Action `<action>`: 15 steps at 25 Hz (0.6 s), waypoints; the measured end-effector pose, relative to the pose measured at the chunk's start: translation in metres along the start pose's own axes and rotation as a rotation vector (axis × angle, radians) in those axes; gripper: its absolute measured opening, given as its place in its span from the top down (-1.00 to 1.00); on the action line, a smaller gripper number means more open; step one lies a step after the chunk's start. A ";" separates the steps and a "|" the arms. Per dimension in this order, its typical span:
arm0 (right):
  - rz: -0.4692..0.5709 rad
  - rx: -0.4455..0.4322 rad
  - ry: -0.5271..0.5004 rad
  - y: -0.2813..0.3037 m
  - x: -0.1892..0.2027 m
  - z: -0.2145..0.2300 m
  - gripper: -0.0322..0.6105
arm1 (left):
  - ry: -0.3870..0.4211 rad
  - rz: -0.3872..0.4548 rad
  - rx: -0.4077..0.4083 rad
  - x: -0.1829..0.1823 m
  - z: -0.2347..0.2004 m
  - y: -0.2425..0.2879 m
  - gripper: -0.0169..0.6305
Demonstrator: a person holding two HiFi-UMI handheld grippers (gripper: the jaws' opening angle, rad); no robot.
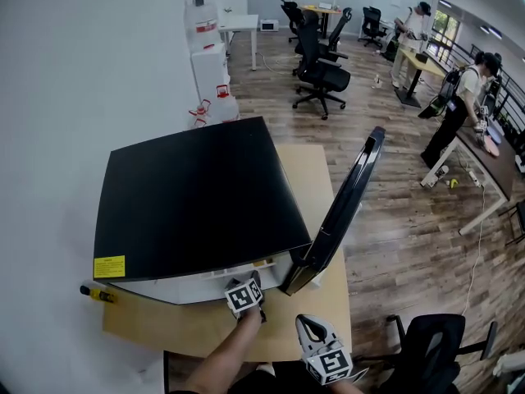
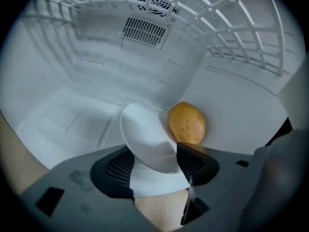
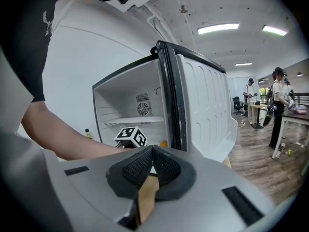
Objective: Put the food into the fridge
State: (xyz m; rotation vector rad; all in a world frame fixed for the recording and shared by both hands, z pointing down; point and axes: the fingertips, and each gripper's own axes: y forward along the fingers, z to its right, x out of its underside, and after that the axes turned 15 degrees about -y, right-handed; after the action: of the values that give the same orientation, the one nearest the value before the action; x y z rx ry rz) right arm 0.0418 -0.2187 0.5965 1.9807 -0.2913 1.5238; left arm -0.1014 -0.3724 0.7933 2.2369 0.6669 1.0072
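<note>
Your left gripper (image 2: pixel 153 150) inside fridge (image 2: pixel 72 115), jaws apart, loose round tilted plate (image 2: pixel 145 134). Potato (image 2: pixel 187 123) just behind plate on fridge floor. Your right gripper (image 3: pixel 152 151) outside, jaws together, empty, near open door (image 3: pixel 203 110).

White wall (image 1: pixel 66 72) left of the jaws, wood floor (image 1: pixel 394 220) right, office chairs (image 1: pixel 321 76) and desks (image 1: pixel 238 21) beyond, strip lights (image 3: pixel 218 28) overhead.

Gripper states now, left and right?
Left gripper: open, white plate between its jaws.
Right gripper: closed, holding nothing.
</note>
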 end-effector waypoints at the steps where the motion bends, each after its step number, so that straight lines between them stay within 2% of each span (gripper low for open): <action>1: 0.004 -0.003 0.005 0.000 0.001 0.000 0.71 | 0.011 0.000 -0.003 0.000 0.000 0.000 0.15; 5: 0.035 -0.019 0.003 0.000 0.005 -0.006 0.71 | 0.034 -0.001 0.006 0.000 0.002 -0.001 -0.01; 15: 0.027 -0.011 0.002 -0.004 0.005 -0.009 0.71 | 0.154 -0.012 0.002 0.004 -0.007 -0.008 -0.16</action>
State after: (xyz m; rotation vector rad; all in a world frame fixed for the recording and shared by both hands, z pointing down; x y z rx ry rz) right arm 0.0381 -0.2092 0.6014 1.9742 -0.3259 1.5382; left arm -0.1061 -0.3621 0.7940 2.1702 0.7463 1.1823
